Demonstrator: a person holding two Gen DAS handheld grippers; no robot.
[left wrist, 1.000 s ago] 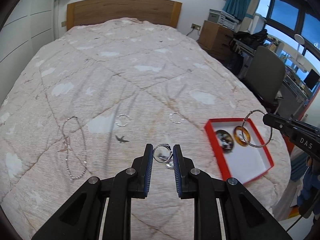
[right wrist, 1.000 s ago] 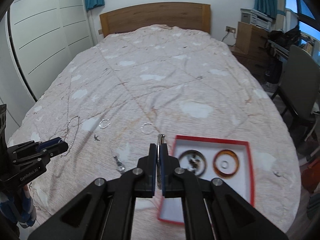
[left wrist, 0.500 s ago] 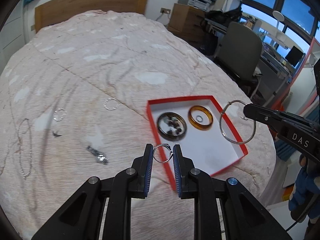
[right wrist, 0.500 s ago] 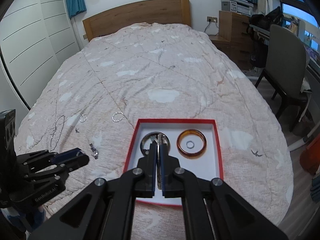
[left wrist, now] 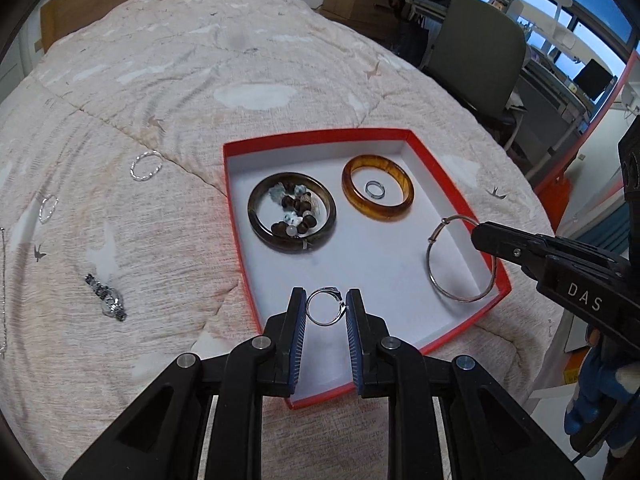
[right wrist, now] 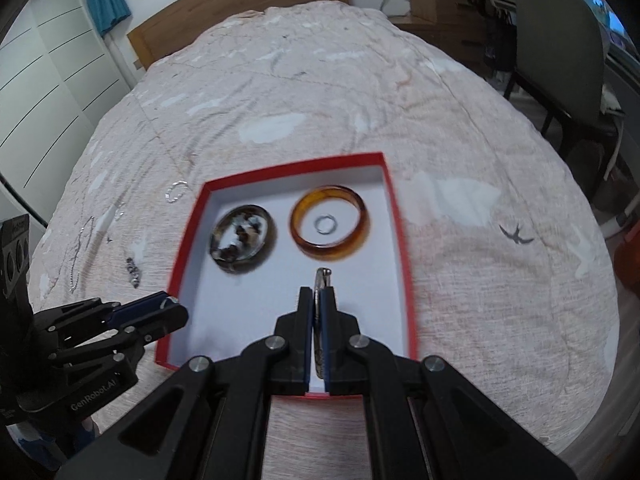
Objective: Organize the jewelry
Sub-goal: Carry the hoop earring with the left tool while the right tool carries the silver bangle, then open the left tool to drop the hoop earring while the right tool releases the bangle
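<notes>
A red box (left wrist: 236, 216) with a white inside lies on the bed; it also shows in the right wrist view (right wrist: 394, 216). In it lie a dark bangle (left wrist: 256, 222) with beads inside and an amber bangle (left wrist: 354, 200) around a small ring (left wrist: 375, 189). My left gripper (left wrist: 325, 306) is shut on a small silver ring (left wrist: 325, 307) above the box's near part. My right gripper (right wrist: 319, 294) is shut on a thin silver bangle (left wrist: 440, 288), held on edge over the box's right side.
On the quilt left of the box lie two silver hoop earrings (left wrist: 146, 165) (left wrist: 48, 208), a small dark beaded piece (left wrist: 106, 298) and a chain (left wrist: 3, 300) at the far left. An office chair (left wrist: 476, 52) and a desk stand right of the bed.
Both grippers have carried their jewelry to the right and down over the red box. The ring and the thin bangle now hang just above the box's white floor.
</notes>
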